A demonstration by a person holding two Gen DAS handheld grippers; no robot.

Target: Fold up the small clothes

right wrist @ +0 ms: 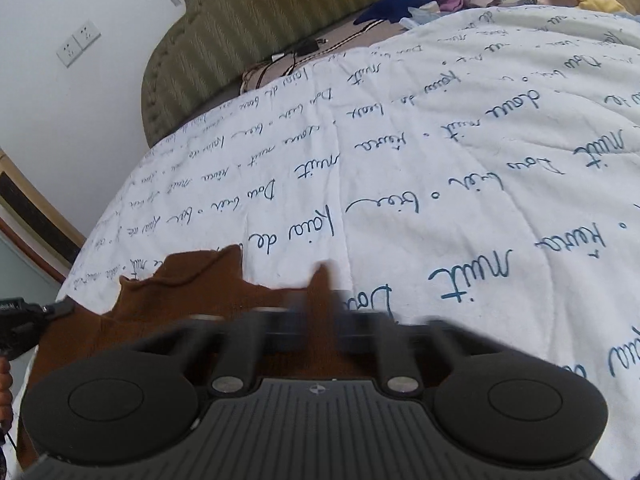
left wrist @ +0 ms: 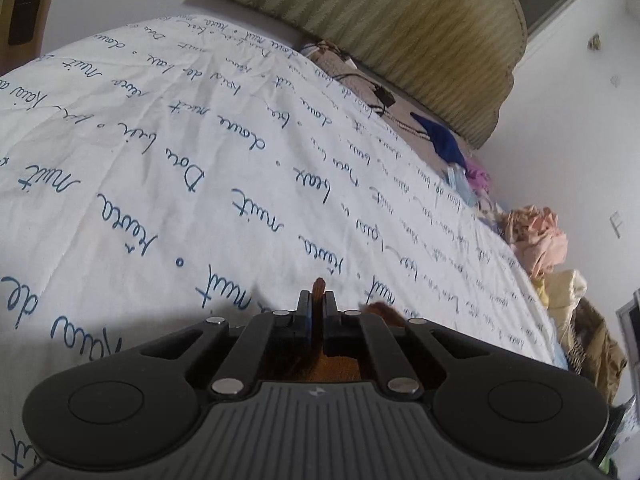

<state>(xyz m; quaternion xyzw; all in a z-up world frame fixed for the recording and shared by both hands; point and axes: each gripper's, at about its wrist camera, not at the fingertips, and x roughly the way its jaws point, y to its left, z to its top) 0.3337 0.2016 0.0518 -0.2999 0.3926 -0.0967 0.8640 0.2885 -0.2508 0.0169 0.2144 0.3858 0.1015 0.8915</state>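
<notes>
My left claw [left wrist: 318, 300] is pinched tight on a fold of the brown garment [right wrist: 176, 292], w/ a tip of cloth poking up between the pads. My right claw [right wrist: 320, 320] is blurred, but brown cloth stands up between its fingers, jaws drawn narrow on it. The garment lies at the near edge of the bed, on the white quilt w/ blue script [left wrist: 160, 140]; other clothes [left wrist: 536, 236] are piled well apart by the green headboard [left wrist: 400, 20].

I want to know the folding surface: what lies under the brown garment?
The brown garment lies on a white bedspread printed with blue handwriting. The stretch right beneath the cloth is covered, so anything there cannot be seen.
</notes>
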